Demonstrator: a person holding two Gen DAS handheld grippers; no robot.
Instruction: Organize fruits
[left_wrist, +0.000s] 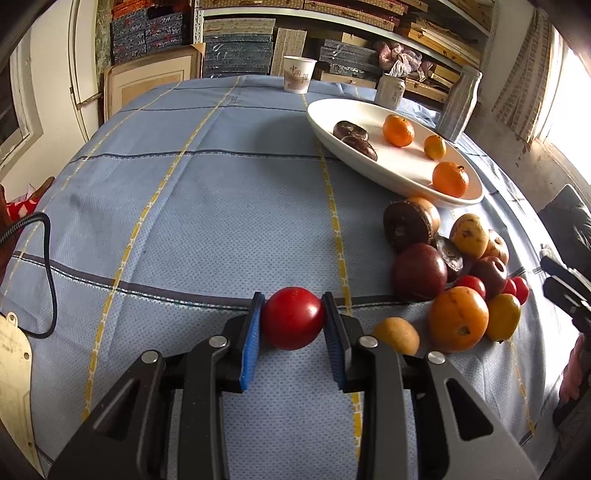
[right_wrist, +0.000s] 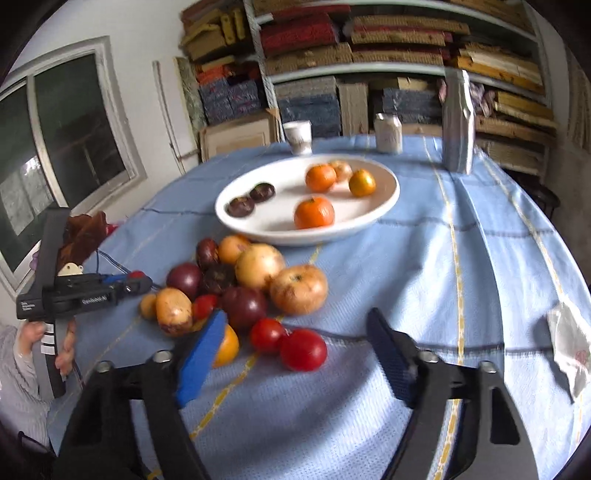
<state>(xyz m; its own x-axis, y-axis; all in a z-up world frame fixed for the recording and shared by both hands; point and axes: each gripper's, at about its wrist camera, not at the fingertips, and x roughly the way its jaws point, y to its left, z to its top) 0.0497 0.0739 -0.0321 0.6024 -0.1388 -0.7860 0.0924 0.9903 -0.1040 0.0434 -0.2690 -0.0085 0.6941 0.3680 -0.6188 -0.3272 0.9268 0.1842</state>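
My left gripper (left_wrist: 293, 314) is shut on a red tomato (left_wrist: 293, 318), held just above the blue tablecloth, left of the fruit pile (left_wrist: 454, 273). It shows from the side in the right wrist view (right_wrist: 138, 282), with the tomato (right_wrist: 136, 274) between its tips. A white oval plate (left_wrist: 369, 158) holds oranges and two dark fruits (left_wrist: 354, 134). My right gripper (right_wrist: 295, 325) is open and empty above the pile's near side, with two red tomatoes (right_wrist: 303, 349) between its fingers. The plate (right_wrist: 373, 214) lies beyond the pile (right_wrist: 258, 273).
At the table's far edge stand a paper cup (left_wrist: 298, 74), a white can (left_wrist: 389, 90) and a silver bottle (right_wrist: 458, 122). A crumpled white wrapper (right_wrist: 570, 347) lies at the right. A black cable (left_wrist: 48, 258) runs at the left. Shelves of boxes stand behind.
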